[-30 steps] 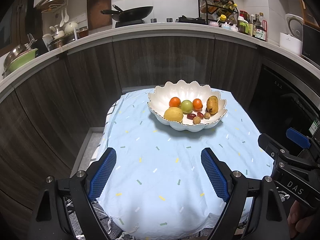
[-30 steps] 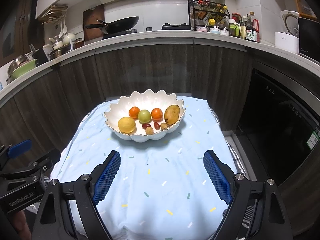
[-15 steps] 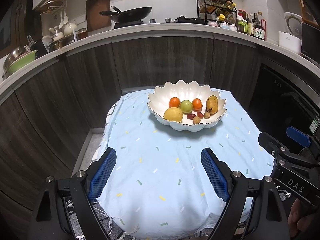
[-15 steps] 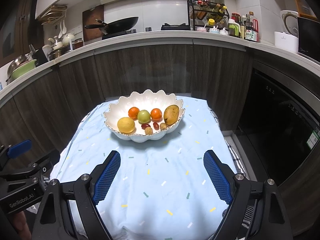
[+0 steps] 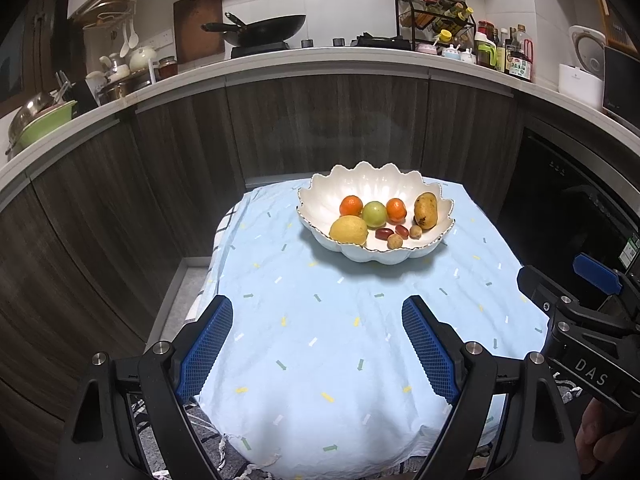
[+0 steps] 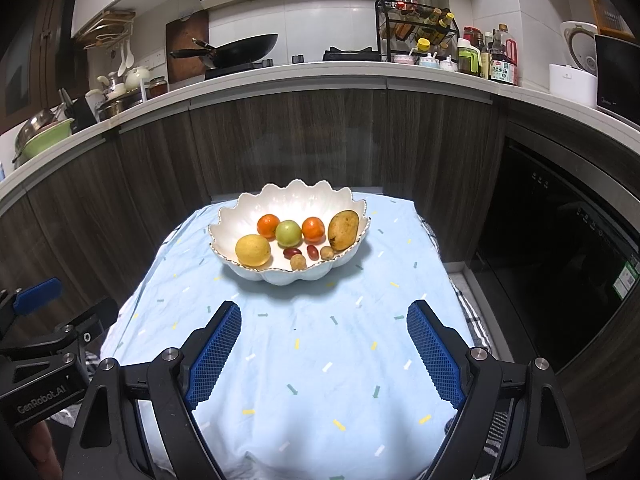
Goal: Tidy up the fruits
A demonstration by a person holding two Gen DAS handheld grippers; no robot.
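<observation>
A white scalloped ceramic bowl (image 5: 436,236) with a thin gilt rim sits toward the far end of a small worktop (image 5: 340,344) draped in a pale blue cloth scattered with little dashes of colour. All the fruit lies inside the bowl. At the near left of it rests a round yellow lemon (image 5: 348,230); behind that runs a row of a small orange tangerine (image 5: 351,205), a pale green round fruit (image 5: 374,213) and a second orange tangerine (image 5: 396,210), each touching its neighbour. At the right end lies an oblong speckled yellow mango (image 5: 425,210), tilted against the bowl's wall. In front of the row are two dark red oval dates (image 5: 385,233) and two small tan round fruits (image 5: 395,241) (longans, by the look of them, though too small to be sure).

The left gripper (image 5: 316,344) hangs over the near part of the cloth, its blue-padded jaws spread wide with nothing between them, well short of the bowl. The right gripper (image 6: 324,350) is likewise poised over the near cloth, jaws wide apart and holding nothing. Each gripper shows at the edge of the other's view.

Behind the worktop, dark wood-grain cabinets (image 6: 280,144) run under a pale kitchen counter (image 6: 320,70) that carries a black wok (image 6: 236,50) and a black wire rack of bottles (image 6: 416,32).
</observation>
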